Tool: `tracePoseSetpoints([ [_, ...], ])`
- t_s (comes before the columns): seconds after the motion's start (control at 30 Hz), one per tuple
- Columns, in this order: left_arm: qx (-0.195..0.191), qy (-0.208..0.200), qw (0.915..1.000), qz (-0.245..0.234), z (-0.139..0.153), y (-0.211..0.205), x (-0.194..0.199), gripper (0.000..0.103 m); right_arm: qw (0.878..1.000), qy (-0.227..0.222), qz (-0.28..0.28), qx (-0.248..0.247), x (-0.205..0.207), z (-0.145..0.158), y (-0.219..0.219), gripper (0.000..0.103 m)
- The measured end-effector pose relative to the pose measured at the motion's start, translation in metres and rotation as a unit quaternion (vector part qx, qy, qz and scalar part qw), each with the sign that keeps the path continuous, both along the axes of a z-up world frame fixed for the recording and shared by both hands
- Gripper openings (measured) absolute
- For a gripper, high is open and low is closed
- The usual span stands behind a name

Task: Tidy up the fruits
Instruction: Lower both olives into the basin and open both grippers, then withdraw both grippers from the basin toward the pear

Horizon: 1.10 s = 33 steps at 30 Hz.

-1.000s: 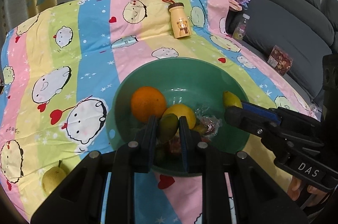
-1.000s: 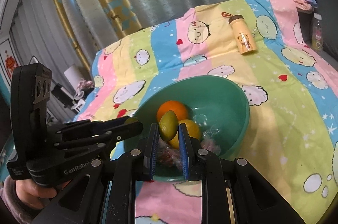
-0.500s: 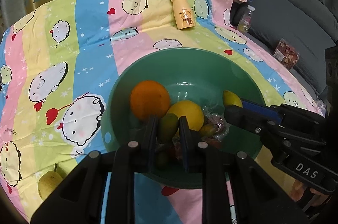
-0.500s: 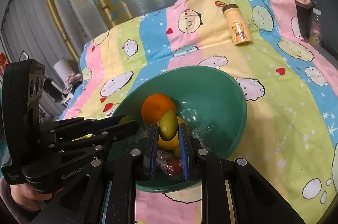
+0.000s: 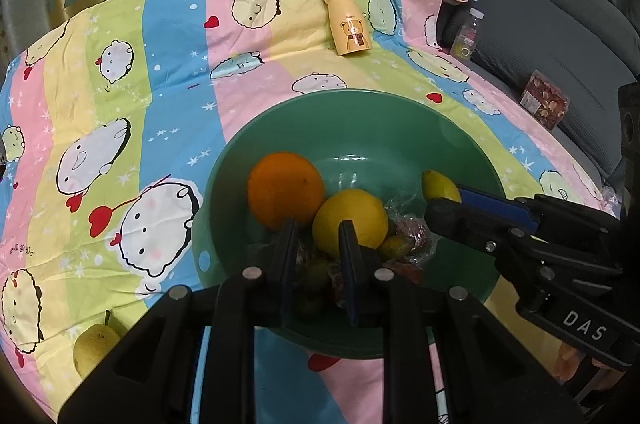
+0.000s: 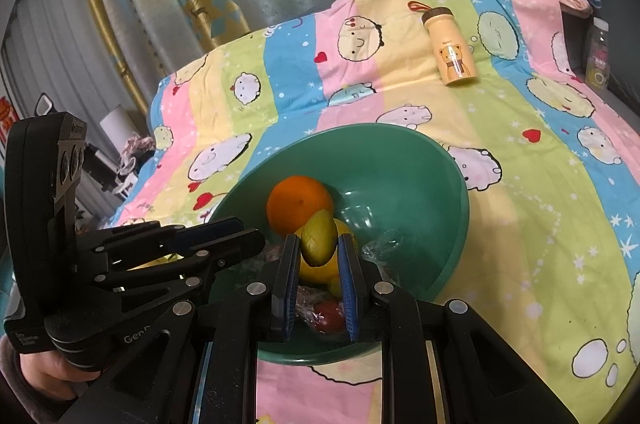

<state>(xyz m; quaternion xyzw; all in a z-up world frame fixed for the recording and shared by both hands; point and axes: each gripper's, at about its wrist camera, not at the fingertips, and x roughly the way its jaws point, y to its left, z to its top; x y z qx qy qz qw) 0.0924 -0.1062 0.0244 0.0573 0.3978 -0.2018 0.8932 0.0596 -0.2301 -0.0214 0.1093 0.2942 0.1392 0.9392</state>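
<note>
Left wrist view
- Left gripper (image 5: 316, 236): jaws drawn in to their narrow setting, poised above the near wall of the bowl; no fruit sits between the pads in this view.
- Bowl: round green plastic bowl (image 5: 360, 120) resting on the striped cartoon-print bedsheet (image 5: 168, 72).
- Contents: round orange fruit (image 5: 285, 195) touching a round yellow citrus (image 5: 350, 218); small green fruits and clear-wrapped items (image 5: 408, 244) lie beneath them.
- Right gripper (image 5: 444, 198): enters from the right over the bowl, clamping a small yellow-green lemon (image 5: 438, 184) at its tips.
- Stray fruit: pale yellow pear (image 5: 94, 346) on the sheet, well apart from the bowl, not yet collected.
- Other items: yellow bear-print bottle (image 5: 349, 24) lying beyond the bowl; grey sofa (image 5: 560, 4) at right.

Right wrist view
- Right gripper (image 6: 319, 244): closed firmly on the lemon (image 6: 318, 242), which hangs above the bowl (image 6: 420, 164) interior, just in front of the orange (image 6: 299, 204).
- Left gripper (image 6: 244, 232): beside it at left, tips over the bowl rim; its jaws stand narrow with nothing visible between them.

Hazards
- Rebound: a release from this height may let the lemon strike the orange or citrus and roll; cause, rounded surfaces below.
- Collision: both grippers crowd the same bowl; cause, close spacing on withdrawal.
- Bowl shift: soft sheet offers weak support; a nudge on the rim may tip it.
</note>
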Motion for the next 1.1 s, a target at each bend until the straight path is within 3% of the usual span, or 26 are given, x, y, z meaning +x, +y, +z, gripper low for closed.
tracePoseSetpoints([
  [0.3,-0.003,-0.003,1.0000,0.002,0.002,0.001,-0.001,0.020,1.000,0.005,-0.007,0.001,0.001,0.001,-0.001,0.021],
  [0.37,-0.004,-0.004,1.0000,0.003,0.003,0.001,-0.002,0.022,1.000,0.008,-0.007,0.003,0.002,0.001,-0.002,0.027],
  [0.43,-0.006,-0.005,1.0000,0.005,0.004,0.002,-0.002,0.030,1.000,0.007,-0.011,0.002,0.001,0.002,-0.003,0.034],
  [0.6,-0.009,-0.009,0.9998,0.011,0.008,0.004,-0.005,0.048,1.000,0.002,-0.016,0.001,-0.005,0.005,-0.003,0.039],
  [0.67,-0.009,-0.013,0.9998,0.014,0.010,0.006,-0.007,0.058,1.000,0.000,-0.021,0.003,-0.008,0.007,-0.004,0.050],
  [0.9,-0.013,-0.026,0.9990,0.034,0.019,0.015,-0.016,0.086,0.999,-0.003,-0.041,0.011,-0.018,0.013,-0.009,0.070],
  [1.1,-0.017,-0.037,0.9980,0.048,0.029,0.024,-0.029,0.101,0.998,-0.004,-0.054,0.017,-0.030,0.018,-0.013,0.081],
])
